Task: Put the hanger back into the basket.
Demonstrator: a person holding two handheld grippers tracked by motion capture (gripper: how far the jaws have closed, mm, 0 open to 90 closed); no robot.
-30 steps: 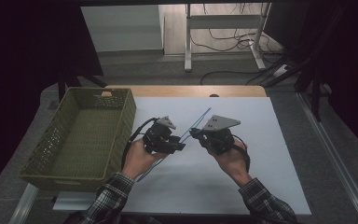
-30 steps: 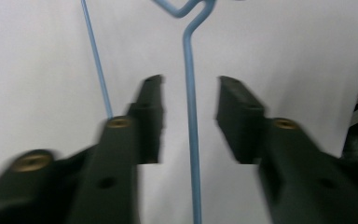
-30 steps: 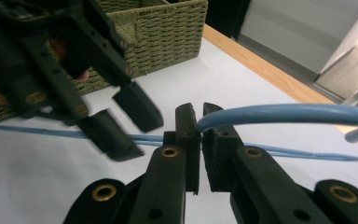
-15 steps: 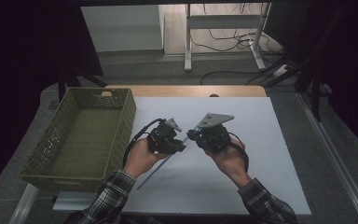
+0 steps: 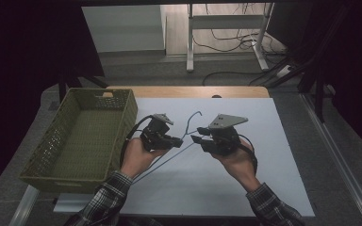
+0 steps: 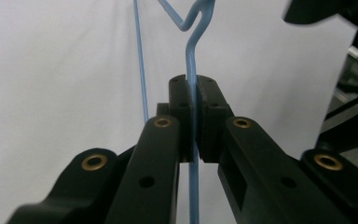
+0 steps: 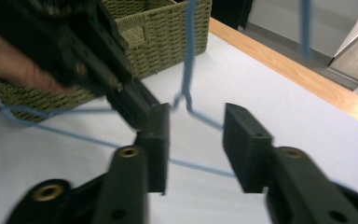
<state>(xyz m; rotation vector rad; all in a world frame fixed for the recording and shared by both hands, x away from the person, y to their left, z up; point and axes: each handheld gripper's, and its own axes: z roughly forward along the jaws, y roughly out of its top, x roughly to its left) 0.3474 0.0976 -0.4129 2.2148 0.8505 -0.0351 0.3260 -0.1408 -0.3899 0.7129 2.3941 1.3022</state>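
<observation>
The blue wire hanger [image 5: 185, 136] hangs over the middle of the white bench [image 5: 283, 188], its hook at twelve o'clock, between the two hands. This looks like a handover. The left gripper [image 5: 173, 141] has just been closing, and its fingers [image 6: 181, 112] now pinch the wire tight. The right gripper [image 5: 197, 138], at three o'clock of the hanger, has just been opening; its fingers [image 7: 157, 140] stand apart, the wire loose between them. Next, probably: carry it to the green basket [image 5: 52, 155] at nine o'clock.

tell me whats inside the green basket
The green basket holds nothing on its visible woven floor; its near wall hides the strip of floor just behind it.
</observation>
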